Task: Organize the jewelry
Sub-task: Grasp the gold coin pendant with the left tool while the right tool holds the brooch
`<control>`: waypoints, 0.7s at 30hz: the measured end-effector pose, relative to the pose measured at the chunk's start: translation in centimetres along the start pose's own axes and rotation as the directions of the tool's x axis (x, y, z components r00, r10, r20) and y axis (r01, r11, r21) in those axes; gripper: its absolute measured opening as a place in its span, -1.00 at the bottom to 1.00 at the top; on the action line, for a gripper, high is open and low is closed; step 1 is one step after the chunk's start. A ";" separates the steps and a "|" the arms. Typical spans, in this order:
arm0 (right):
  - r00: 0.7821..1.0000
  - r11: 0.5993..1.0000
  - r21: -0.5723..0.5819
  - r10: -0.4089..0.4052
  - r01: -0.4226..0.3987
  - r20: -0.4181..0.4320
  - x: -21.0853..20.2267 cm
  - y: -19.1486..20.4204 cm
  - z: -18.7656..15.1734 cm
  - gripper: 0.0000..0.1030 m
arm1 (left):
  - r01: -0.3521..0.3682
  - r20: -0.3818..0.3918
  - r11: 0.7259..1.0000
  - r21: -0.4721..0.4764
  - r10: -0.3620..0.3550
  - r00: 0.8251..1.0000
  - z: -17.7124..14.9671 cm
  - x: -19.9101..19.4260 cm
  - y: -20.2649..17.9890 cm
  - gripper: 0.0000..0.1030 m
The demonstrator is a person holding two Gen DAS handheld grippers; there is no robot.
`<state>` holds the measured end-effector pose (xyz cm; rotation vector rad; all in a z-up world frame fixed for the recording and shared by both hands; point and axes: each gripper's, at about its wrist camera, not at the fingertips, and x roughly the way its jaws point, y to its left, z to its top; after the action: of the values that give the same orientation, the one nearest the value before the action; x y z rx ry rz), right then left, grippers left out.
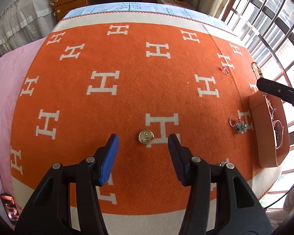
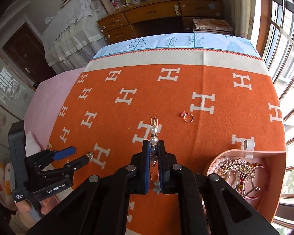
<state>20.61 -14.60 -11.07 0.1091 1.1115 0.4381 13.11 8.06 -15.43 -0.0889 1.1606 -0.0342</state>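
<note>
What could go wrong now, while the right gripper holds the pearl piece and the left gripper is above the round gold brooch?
1. The right gripper pinches the beaded pearl hairpin by its narrow middle only; it could slip or swing out on the way to the pink box.
2. The box is already crowded, so the hairpin may tangle.
3. The left gripper may push the flat gold brooch into the soft blanket.

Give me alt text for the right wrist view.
The right tongs grip a pearl-beaded gold pin above an orange blanket patterned with white H letters. A pink open jewelry box sits at right, the open left tongs at left.
</note>
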 end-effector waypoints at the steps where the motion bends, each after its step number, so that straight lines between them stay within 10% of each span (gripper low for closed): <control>1: 1.000 1.000 -0.007 -0.008 0.008 0.006 0.0 0.2 -0.5 -0.86 | -0.004 -0.004 1.000 0.007 0.004 1.000 -0.1 0.2 -0.2 -0.05; 11: 1.000 1.000 -0.013 -0.007 0.007 0.018 -0.1 0.3 -3.8 -0.86 | -0.035 -0.008 0.999 0.022 0.035 0.999 -0.3 1.6 -1.1 -0.08; 21: 1.000 1.000 0.008 0.011 -0.011 0.003 0.4 -0.3 -5.1 -0.86 | -0.071 0.000 0.997 0.025 0.071 0.997 -0.2 2.0 -1.2 -0.53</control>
<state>16.35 -15.35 -13.77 0.1229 1.1101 0.4431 13.77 6.75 -17.25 -0.0259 1.1633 0.0145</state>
